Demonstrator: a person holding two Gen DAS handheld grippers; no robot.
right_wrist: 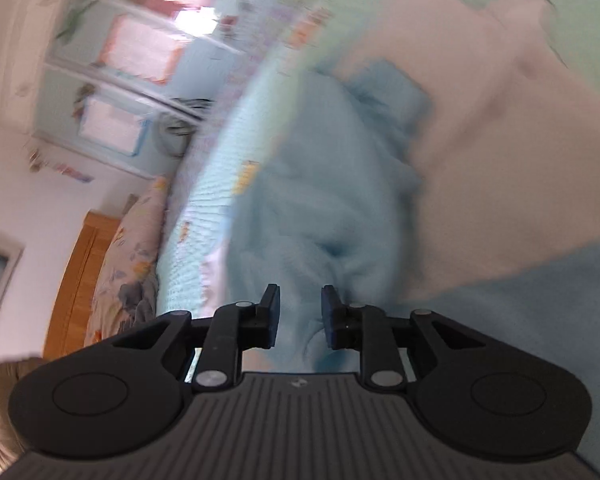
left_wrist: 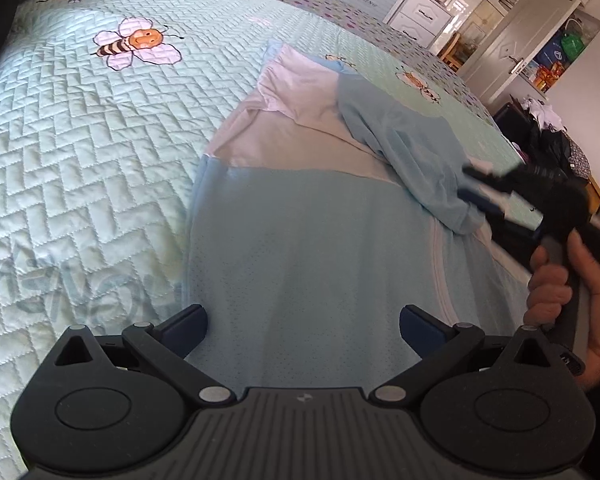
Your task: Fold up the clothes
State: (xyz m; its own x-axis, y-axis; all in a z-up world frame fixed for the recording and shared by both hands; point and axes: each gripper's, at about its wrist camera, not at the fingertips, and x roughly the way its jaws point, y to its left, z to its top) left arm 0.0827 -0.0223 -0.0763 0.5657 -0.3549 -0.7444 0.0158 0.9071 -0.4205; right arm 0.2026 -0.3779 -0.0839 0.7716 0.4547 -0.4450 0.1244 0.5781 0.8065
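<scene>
A light blue garment (left_wrist: 300, 240) with a pale beige upper part (left_wrist: 284, 136) lies flat on the bed. Its blue sleeve (left_wrist: 412, 148) is folded across the body toward the right edge. My left gripper (left_wrist: 304, 328) hovers open over the blue lower part, with nothing between its fingers. At the sleeve's cuff is my right gripper (left_wrist: 466, 181), held by a hand (left_wrist: 556, 280). In the blurred right wrist view, the right gripper (right_wrist: 300, 304) shows a narrow gap between its pads. The crumpled sleeve (right_wrist: 320, 200) lies just ahead and below, unpinched, with the beige part (right_wrist: 500, 160) to its right.
A mint quilted bedspread (left_wrist: 80, 140) with bee prints covers the bed. White cabinets and a door (left_wrist: 500, 60) stand beyond the far edge, and a dark pile of things (left_wrist: 548, 136) lies at the right. A floral pillow (right_wrist: 128, 264) and a wooden headboard (right_wrist: 72, 292) show at the left.
</scene>
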